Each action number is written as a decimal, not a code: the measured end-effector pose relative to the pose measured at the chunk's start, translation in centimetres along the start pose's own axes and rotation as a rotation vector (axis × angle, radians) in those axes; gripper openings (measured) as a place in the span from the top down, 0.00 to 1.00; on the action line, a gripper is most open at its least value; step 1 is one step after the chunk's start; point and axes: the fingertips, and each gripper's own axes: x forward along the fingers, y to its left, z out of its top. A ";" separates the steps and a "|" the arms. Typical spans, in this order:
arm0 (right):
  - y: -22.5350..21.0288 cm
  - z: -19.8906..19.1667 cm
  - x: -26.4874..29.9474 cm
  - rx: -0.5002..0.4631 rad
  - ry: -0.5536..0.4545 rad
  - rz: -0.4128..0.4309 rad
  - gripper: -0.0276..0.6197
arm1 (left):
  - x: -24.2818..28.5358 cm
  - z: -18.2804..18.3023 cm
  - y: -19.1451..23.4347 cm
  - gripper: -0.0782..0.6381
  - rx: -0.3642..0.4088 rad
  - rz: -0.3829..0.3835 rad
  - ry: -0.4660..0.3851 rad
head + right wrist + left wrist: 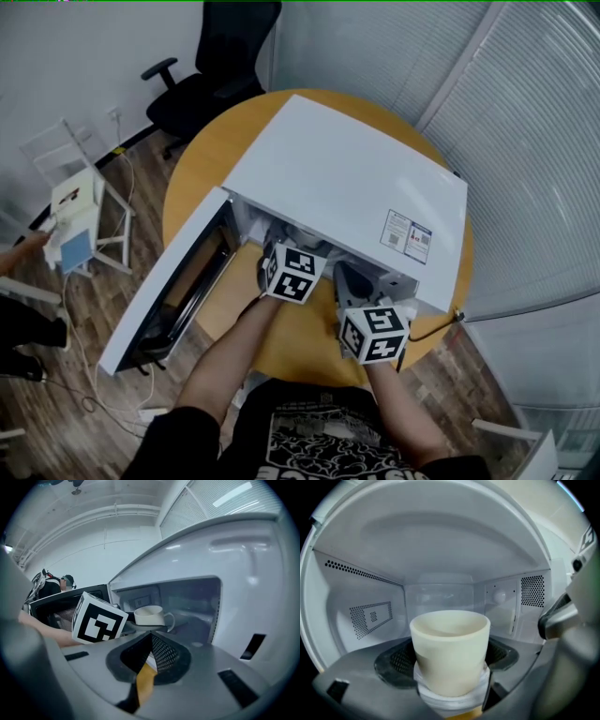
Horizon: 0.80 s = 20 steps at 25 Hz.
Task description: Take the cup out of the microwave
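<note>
A white microwave [347, 178] stands on a round wooden table [211, 155] with its door [169, 286] swung open to the left. A cream cup [450, 653] with a handle sits between the jaws of my left gripper [450, 670], which is shut on the cup just inside the cavity mouth. The right gripper view shows the same cup [149, 615] held at the opening beside the left gripper's marker cube [98, 619]. My right gripper [150, 637] is shut on nothing, outside the microwave in front of its right side [354, 281].
A black office chair [216, 75] stands behind the table. A white rack [80, 206] and another person's hand [23, 248] are at the left. Cables lie on the wooden floor [94, 394]. The open door blocks the table's left front.
</note>
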 end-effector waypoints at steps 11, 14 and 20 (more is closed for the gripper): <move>2.6 0.6 -0.5 0.001 -0.012 -0.028 0.93 | -4.0 -0.5 0.3 0.28 -0.008 -0.016 -0.011; 3.3 0.9 -1.0 0.002 -0.020 -0.039 0.93 | -5.3 -0.1 0.4 0.28 -0.019 -0.021 -0.031; 4.8 1.3 -2.5 0.017 -0.041 -0.063 0.93 | -8.1 -0.2 -0.3 0.28 -0.017 -0.039 -0.024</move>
